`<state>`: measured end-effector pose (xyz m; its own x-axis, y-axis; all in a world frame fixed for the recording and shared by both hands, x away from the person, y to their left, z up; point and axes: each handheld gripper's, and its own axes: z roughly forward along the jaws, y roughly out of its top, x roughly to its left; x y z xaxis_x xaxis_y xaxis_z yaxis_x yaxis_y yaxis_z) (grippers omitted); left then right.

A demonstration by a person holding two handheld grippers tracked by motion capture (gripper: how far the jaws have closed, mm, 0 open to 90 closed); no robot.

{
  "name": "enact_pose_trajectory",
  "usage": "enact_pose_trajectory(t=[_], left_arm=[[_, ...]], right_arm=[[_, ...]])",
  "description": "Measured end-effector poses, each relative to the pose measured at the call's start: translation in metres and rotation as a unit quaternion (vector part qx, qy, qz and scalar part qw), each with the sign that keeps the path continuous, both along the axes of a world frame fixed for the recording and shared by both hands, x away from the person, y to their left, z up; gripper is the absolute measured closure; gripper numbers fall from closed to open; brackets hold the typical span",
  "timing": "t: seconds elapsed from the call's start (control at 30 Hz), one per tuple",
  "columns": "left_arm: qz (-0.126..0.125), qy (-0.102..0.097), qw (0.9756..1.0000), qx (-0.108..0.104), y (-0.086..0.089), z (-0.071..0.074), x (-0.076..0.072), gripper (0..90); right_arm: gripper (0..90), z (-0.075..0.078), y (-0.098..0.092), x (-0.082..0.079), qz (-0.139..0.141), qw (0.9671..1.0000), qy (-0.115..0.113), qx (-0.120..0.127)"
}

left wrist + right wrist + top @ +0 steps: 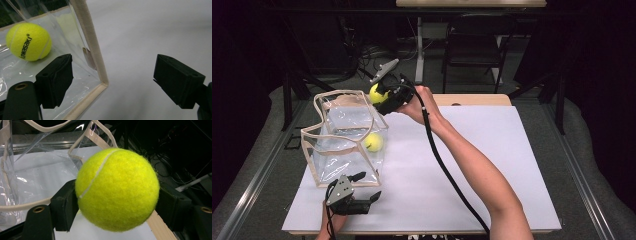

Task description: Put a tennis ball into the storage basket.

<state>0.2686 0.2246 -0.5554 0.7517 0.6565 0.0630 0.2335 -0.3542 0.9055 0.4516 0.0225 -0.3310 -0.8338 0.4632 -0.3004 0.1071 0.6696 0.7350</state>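
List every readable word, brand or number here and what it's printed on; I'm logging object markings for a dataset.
"KAWASAKI" with a small "®" mark: black print on the tennis ball inside the bag, seen through the clear bag in the left gripper view.
Held tennis ball in the right gripper: no print on the side that shows.
Small tag inside the bag's corner: too blurred to read.

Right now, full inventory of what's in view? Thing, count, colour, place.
Tennis balls: 2, yellow-green; one clamped in the right gripper above the bag's far rim, tennis ball; the other inside the bag, ball in the bag.
Bag: 1, clear plastic with beige trim, open top, left part of the table.
Table: 1, white top.
Chair: 1, dark, beyond the table.
Left gripper: 1, black, open, at the bag's near corner.
Person's forearms: 2, entering from the bottom.
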Motion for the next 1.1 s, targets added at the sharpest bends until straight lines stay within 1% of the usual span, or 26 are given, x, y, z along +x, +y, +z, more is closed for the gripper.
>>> enact_pose_trajectory(t=[0.2, 0.27, 0.43, 0.7, 0.73, 1.0, 1.1], left_arm=[[-0.001, 0.001, 1.0, 0.0, 0.0, 0.0, -0.001, 16.0], [-0.001, 0.001, 1.0, -0.001, 0.0, 0.0, 0.0, 16.0], [-0.002, 0.001, 1.0, -0.001, 0.0, 0.0, 0.0, 16.0], [-0.002, 0.001, 1.0, 0.0, 0.0, 0.0, 0.0, 16.0], [-0.001, 0.0, 1.0, 0.0, 0.0, 0.0, 0.0, 16.0], [-0.002, 0.002, 1.0, 0.0, 0.0, 0.0, 0.0, 16.0], [-0.002, 0.001, 1.0, 0.0, 0.0, 0.0, 0.0, 16.0]], right_arm=[[25.9, 0.002, 0.008, 0.0, 0.006, 1.0, -0.002, -0.002], [25.9, 0.002, 0.01, 0.0, 0.006, 1.0, -0.002, 0.002], [25.9, 0.002, 0.017, -0.001, 0.013, 0.9999, -0.003, -0.005], [25.9, 0.003, 0.028, -0.004, 0.023, 0.9997, -0.003, -0.002], [25.9, 0.003, 0.03, -0.004, 0.023, 0.9997, -0.003, -0.001], [25.8, -0.002, 0.042, -0.008, 0.036, 0.9993, -0.001, -0.013], [25.8, -0.004, 0.046, -0.008, 0.039, 0.9992, 0.003, -0.012]])
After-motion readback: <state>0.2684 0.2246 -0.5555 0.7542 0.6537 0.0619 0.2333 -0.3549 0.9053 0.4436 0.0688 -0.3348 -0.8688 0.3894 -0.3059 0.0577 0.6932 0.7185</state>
